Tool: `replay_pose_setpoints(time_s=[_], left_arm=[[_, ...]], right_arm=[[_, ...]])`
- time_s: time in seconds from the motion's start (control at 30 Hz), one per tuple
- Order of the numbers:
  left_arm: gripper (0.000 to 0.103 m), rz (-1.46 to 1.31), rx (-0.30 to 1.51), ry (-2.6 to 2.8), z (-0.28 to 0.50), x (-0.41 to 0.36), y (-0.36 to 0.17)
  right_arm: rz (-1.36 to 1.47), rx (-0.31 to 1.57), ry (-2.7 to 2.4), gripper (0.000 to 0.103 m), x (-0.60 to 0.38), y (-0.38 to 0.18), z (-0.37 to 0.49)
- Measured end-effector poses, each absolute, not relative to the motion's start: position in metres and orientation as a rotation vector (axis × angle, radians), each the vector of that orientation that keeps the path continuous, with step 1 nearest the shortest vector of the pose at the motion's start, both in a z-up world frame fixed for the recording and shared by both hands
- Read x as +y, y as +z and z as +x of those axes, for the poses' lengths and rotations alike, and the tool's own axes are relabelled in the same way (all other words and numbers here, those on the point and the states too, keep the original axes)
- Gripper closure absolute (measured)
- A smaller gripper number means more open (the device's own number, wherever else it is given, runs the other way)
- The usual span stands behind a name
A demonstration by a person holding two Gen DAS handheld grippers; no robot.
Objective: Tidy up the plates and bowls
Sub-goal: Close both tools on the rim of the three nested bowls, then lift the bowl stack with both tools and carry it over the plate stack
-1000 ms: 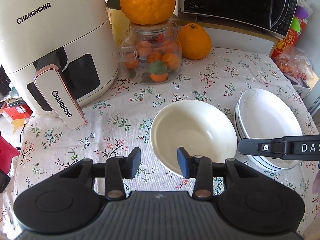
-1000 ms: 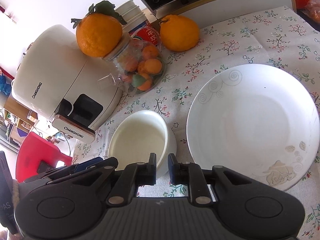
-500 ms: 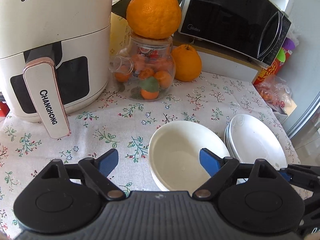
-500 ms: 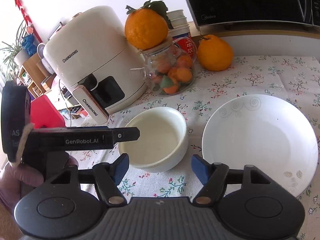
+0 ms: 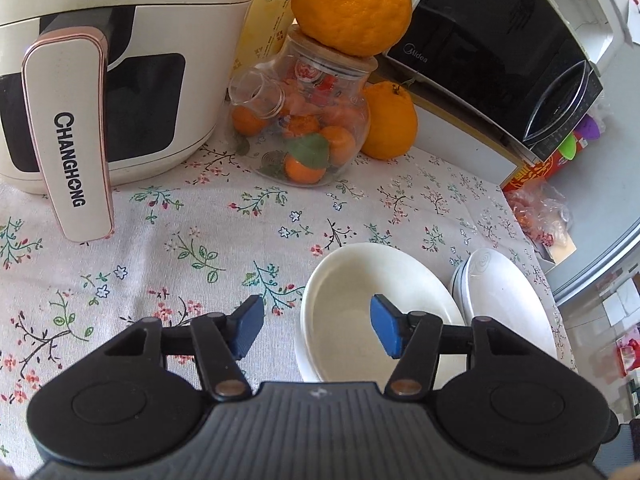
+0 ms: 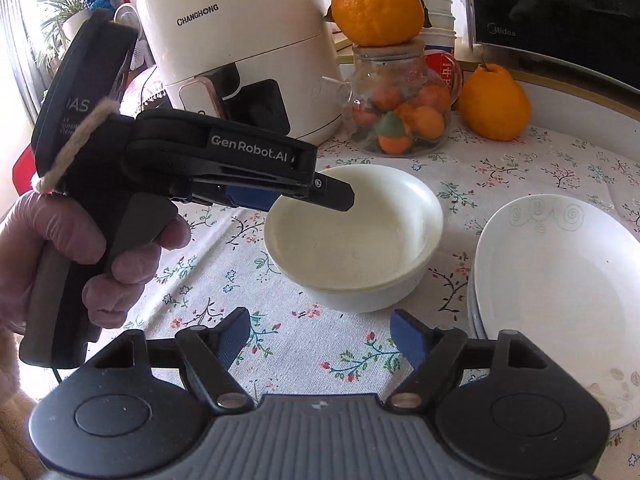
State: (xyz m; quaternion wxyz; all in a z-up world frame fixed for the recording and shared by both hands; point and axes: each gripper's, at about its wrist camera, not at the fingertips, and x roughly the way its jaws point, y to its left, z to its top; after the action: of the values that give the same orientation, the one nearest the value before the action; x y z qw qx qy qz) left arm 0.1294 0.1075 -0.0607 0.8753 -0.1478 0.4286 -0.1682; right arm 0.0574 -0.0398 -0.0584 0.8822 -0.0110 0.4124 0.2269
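A white bowl stack [image 5: 360,304] [image 6: 360,236] stands on the floral tablecloth, with a stack of white plates [image 5: 504,304] [image 6: 560,280] just to its right. My left gripper [image 5: 316,330] is open and empty, its jaws straddling the bowl's left rim from just above. In the right wrist view the left gripper body [image 6: 224,160] reaches over the bowl's left edge. My right gripper [image 6: 320,336] is open and empty, held back in front of the bowl.
A white Changhong air fryer [image 5: 92,80] [image 6: 240,52] stands at the back left. A glass jar of oranges [image 5: 308,132] [image 6: 400,112] carries a big orange on its lid, with another orange [image 5: 388,120] beside it. A black microwave [image 5: 500,56] sits behind.
Both grippers opened from shut a second ago. Both pulled back and lowered; the left one shifted left, so its jaws now straddle the bowl's left rim.
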Motion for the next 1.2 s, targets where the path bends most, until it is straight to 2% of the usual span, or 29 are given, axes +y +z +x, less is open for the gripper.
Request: replay_pose_setpoints(time_s=[0.17,0.27,0.3,0.47,0.67,1.2], left_arm=[[0.069,-0.33,0.924,-0.323,0.134,0.109,-0.067],[0.087,-0.32,0.942,-0.313,0.136,0.107,-0.068],[0.09,-0.311,0.95,-0.311,0.136,0.106,-0.068],[0.092,-0.253,0.947,-0.306,0.132,0.1,-0.064],[0.092,-0.247,0.929,-0.287,0.131,0.1,-0.057],[0.092,-0.266,0.881,-0.301,0.125,0.077,-0.019]], right_arm=[[-0.06,0.87,0.423,0.03,-0.032,-0.069,0.068],[-0.068,0.867,0.41,0.032,-0.029,-0.069,0.071],[-0.071,0.866,0.404,0.032,-0.028,-0.07,0.071],[-0.082,0.862,0.388,0.034,-0.029,-0.069,0.072],[-0.04,0.849,0.374,0.04,-0.037,-0.062,0.076],[-0.016,0.749,0.404,0.041,-0.064,-0.021,0.064]])
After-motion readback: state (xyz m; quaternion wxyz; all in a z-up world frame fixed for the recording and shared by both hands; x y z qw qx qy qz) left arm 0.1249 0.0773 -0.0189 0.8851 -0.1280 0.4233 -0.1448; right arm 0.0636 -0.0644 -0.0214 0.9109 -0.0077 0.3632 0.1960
